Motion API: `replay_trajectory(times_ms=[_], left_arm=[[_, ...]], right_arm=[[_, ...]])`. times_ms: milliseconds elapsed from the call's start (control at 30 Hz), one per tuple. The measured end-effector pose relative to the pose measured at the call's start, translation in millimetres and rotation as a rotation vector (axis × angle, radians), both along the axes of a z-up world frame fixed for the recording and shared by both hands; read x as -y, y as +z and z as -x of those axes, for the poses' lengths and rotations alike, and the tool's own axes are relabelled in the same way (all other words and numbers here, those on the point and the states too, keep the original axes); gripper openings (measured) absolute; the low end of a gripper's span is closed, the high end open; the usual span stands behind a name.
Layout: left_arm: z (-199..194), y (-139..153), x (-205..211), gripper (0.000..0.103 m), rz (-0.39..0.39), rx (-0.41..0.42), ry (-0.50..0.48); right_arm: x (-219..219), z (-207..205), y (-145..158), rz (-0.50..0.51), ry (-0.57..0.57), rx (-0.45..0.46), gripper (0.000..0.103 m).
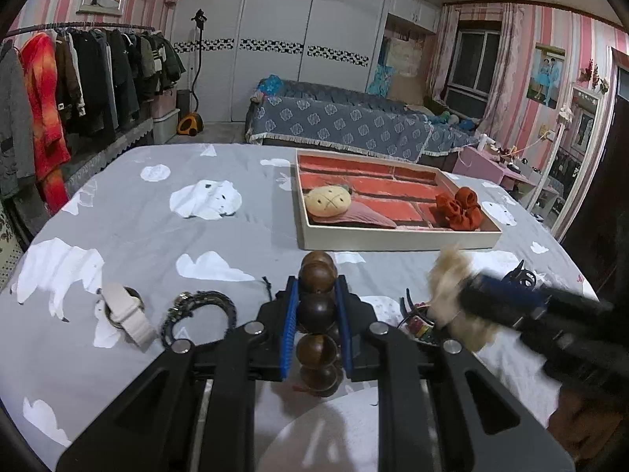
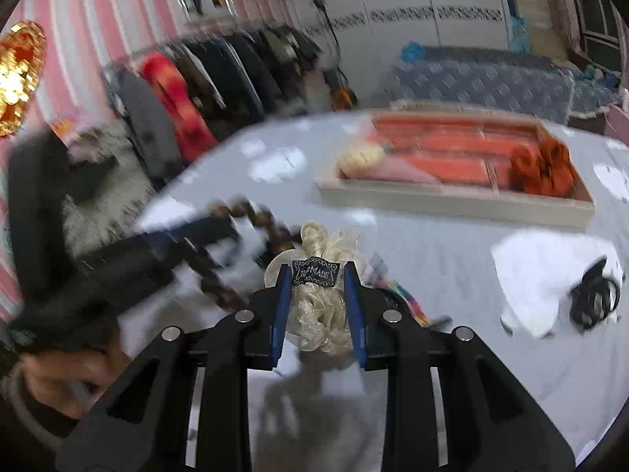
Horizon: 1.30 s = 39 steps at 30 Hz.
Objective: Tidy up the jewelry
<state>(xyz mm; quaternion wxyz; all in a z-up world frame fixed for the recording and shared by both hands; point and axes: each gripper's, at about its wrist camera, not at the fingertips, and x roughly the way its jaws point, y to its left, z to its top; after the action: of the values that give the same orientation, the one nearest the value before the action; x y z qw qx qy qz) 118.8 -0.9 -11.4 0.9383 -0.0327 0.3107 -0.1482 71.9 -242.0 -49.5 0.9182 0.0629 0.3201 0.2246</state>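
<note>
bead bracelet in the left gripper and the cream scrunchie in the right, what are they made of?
Bead bracelet: likely polished wood; dark brown round beads with soft highlights. Cream scrunchie: sheer, glossy fabric, perhaps organza; translucent gathered ruffles, with a black label.

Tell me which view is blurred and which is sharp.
Right wrist view: motion-smeared across the tray and clothes rack, though the cream scrunchie it grips stays crisp. Left wrist view: sharp on the wooden bead bracelet; only the right gripper is smeared.
</note>
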Motion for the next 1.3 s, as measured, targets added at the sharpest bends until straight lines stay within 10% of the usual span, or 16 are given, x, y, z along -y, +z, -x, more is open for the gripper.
replay_trajectory(times_ms=[267, 633, 800, 933, 1300], left_arm=[[11, 16, -4, 0.019, 0.001, 0.037, 0.008], [17, 13, 26, 0.019, -0.036, 0.024, -0.021], [16, 13, 38, 0.019, -0.050, 0.023, -0.034], [16, 11, 39, 0.019, -0.059, 0.017, -0.032], [11, 2, 34, 0.019, -0.057, -0.007, -0.024]], right_arm=[[12, 10, 19, 0.019, -0.062, 0.050, 0.027], [70, 6, -31, 0.215, -0.359, -0.105, 0.021], [82, 13, -29, 0.166, -0.338, -0.093, 0.018], [85, 18, -22, 0.100, -0.296, -0.070, 0.045], [60, 10, -36, 0.121, -0.212, -0.106, 0.036]])
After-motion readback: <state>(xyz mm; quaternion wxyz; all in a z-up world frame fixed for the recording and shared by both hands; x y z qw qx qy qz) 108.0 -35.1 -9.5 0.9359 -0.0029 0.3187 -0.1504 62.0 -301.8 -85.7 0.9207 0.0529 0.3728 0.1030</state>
